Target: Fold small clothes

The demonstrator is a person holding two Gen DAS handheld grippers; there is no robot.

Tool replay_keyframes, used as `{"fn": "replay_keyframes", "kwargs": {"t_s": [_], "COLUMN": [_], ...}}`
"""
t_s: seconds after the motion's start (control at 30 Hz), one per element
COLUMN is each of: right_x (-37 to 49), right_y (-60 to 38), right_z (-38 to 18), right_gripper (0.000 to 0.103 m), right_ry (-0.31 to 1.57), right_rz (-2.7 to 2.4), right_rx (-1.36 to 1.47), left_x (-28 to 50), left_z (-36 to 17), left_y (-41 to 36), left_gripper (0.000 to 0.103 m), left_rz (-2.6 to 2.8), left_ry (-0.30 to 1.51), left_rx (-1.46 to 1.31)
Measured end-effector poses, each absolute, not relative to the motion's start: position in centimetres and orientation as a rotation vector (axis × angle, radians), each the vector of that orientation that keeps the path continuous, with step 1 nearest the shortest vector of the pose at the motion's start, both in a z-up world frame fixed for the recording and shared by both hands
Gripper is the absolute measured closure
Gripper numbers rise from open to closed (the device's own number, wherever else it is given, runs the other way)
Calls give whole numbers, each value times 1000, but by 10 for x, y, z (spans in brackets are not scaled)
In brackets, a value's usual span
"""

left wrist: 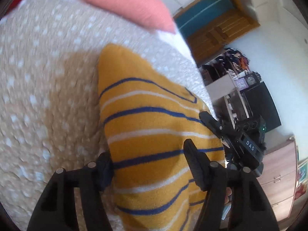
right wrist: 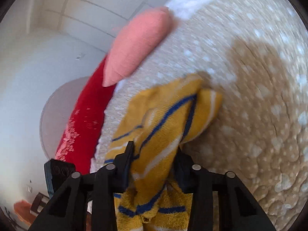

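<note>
A yellow garment with blue and white stripes is spread on a bed cover, tan with white dots. It's lying near the cover's edge, with part of it bunched and lifted toward the cameras.

In the left wrist view, the left gripper is seen with its fingers set fairly wide, straddling the striped cloth. The fabric runs between them, but whether the pads are actually pressing on it can't be told; the left finger looks to sit right at the cloth's edge, the right finger is lying over the fabric. The right gripper is visible further out in that view, at the garment's far edge next to the bed's side.

In the right wrist view, the right gripper is shown narrowed down around a gathered wad of the garment. The cloth is pinched between the two fingers and is bunched up in front of and below them, so that one's clamped on it.

A pink pillow is sitting at the far end of the bed, well apart from the garment. A red blanket is seen along the bed's side in the right view. Everything's pretty motion-blurred.
</note>
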State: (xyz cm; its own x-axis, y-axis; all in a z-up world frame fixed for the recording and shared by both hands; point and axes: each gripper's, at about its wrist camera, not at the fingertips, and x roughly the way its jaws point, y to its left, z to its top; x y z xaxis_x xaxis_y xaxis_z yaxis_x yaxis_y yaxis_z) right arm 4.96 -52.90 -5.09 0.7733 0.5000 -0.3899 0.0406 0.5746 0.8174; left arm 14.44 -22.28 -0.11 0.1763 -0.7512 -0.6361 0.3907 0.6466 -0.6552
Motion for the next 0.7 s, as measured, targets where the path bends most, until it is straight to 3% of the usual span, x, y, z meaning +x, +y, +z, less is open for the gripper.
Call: {"fn": "replay_keyframes", "kwargs": {"t_s": [0.07,0.13,0.17,0.27,0.43,0.53,0.7], "right_x": [41,37,37,29,-26,-51,-64], "right_y": [-531,-531,-530,-528,-516,-491,-469], "right_z": [-41,-43,-50,-69,-23,0,-53], "right_gripper": [66,59,50,45,45,57,59], "right_ry": [592,595,634,731,592,540,706], "right_rz": [312,251,173,46,73,156,156], "right_rx": [949,920,880,796,703,652,737], "left_x": [144,140,135,118,89,67,15], "left_z": [17,22,18,-15,-34,-22,6], "left_y": [-221,-224,-227,-232,-210,-194,-170], "left_gripper": [38,32,26,24,17,17,17], "left_rz": [-811,-740,-657,-535,-506,-467,-444], "left_ry": [1097,1065,1063,1128,1112,1058,944], "left_rx": [-352,-277,-198,-55,-95,-95,-107]}}
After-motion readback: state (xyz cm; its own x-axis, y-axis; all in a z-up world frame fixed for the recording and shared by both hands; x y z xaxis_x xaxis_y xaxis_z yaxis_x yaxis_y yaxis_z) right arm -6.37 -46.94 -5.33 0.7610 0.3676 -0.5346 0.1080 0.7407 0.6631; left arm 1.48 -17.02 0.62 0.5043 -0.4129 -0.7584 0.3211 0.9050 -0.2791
